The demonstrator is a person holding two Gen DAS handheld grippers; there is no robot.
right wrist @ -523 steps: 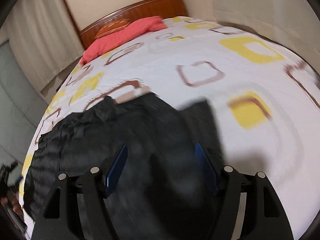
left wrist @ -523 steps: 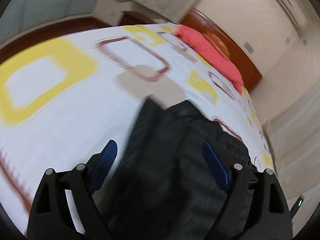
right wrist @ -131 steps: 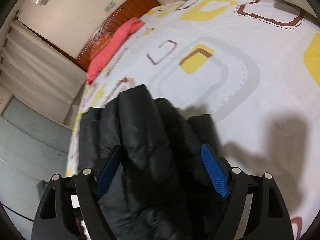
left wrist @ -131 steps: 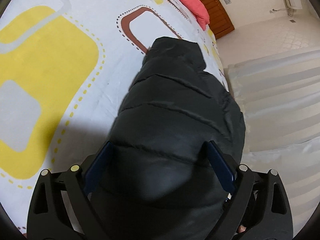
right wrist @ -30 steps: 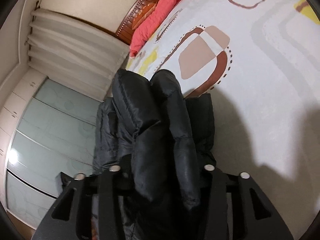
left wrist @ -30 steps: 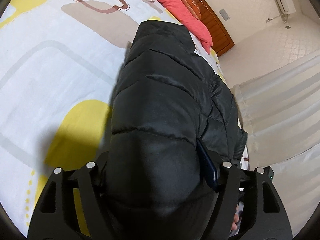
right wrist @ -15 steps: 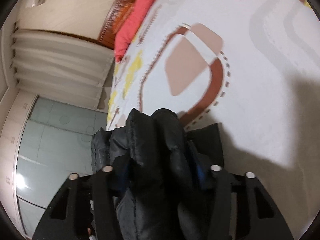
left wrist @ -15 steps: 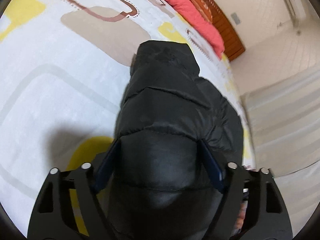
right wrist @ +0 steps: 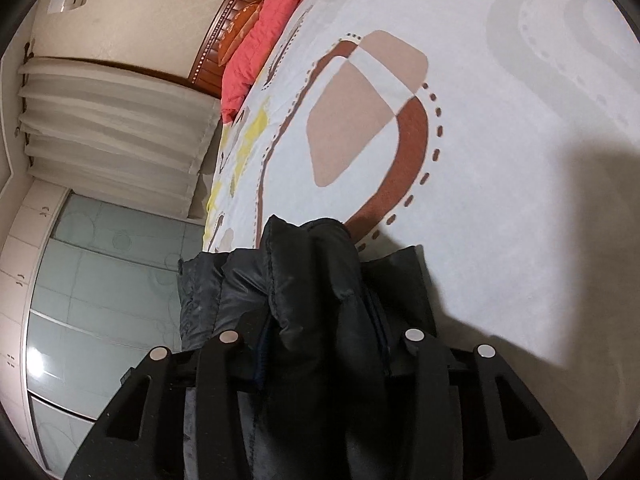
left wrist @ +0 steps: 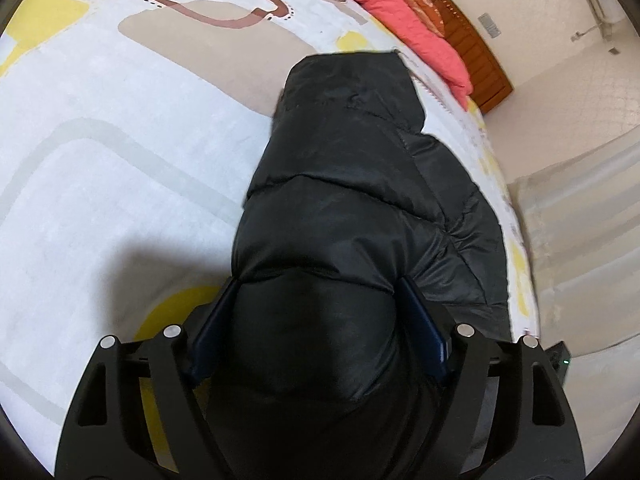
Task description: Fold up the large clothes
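A black puffer jacket (left wrist: 344, 184) lies near the edge of a white patterned bedspread (left wrist: 120, 160). The left gripper (left wrist: 316, 320) and right gripper (right wrist: 320, 332) each clamp a thick padded fold of it. A red pillow (right wrist: 264, 36) lies by the wooden headboard (left wrist: 460, 36).

A bed (left wrist: 100, 152) with a white cover printed in yellow, brown and beige rounded shapes fills most of both views. A coral-red quilt (left wrist: 404, 20) lies against a dark wooden headboard (left wrist: 468, 36) at the upper right of the left view. In the right view, pale pleated curtains (right wrist: 112, 132) hang at the upper left above frosted glass panels (right wrist: 100, 300), which catch a bright light reflection at the lower left.
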